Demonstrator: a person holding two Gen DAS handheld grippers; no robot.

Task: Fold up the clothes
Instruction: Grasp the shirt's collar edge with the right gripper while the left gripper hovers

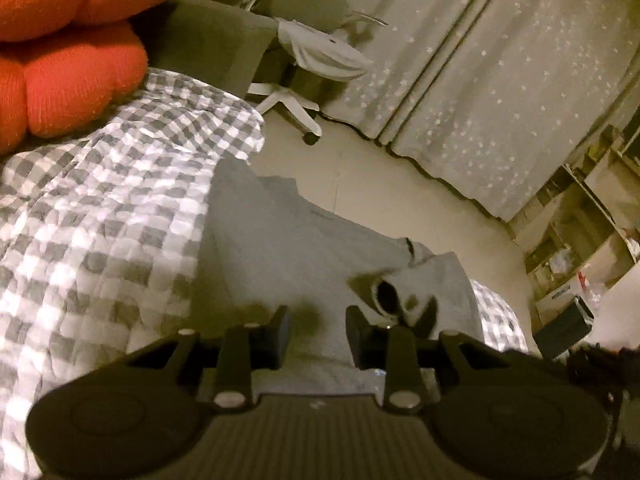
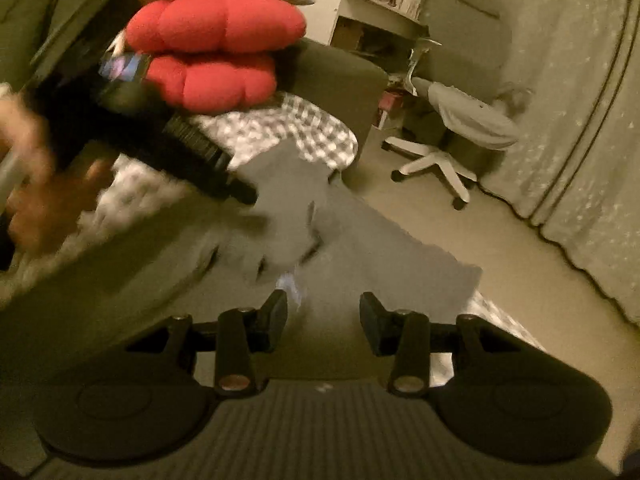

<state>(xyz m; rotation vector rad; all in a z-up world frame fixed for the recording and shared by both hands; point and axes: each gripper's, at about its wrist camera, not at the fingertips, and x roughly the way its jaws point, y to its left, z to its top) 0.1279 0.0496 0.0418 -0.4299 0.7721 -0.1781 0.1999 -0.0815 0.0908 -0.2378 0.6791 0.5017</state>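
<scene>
— Grey garment point(image 1: 296, 248): where is it lying?
— It is lying along the checked bedspread's point(image 1: 100, 208) floor-side edge, long axis running away from both cameras.
— And the claws?
— Left gripper point(image 1: 318, 334) and right gripper point(image 2: 323, 322) are hovering above it, jaws parted, gripping nothing.

Light: dim, warm yellowish indoor cast in both views
Brightest patch: checked bedcover point(image 1: 100, 208), its white squares near blown out
Shadows: soft dark patches on the grey garment point(image 1: 288, 248) just ahead of the fingers
Blur: left gripper point(image 2: 168, 136) and hand point(image 2: 36, 184) smeared in the right wrist view
Distortion: curtain point(image 1: 500, 80) bows; black corners
</scene>
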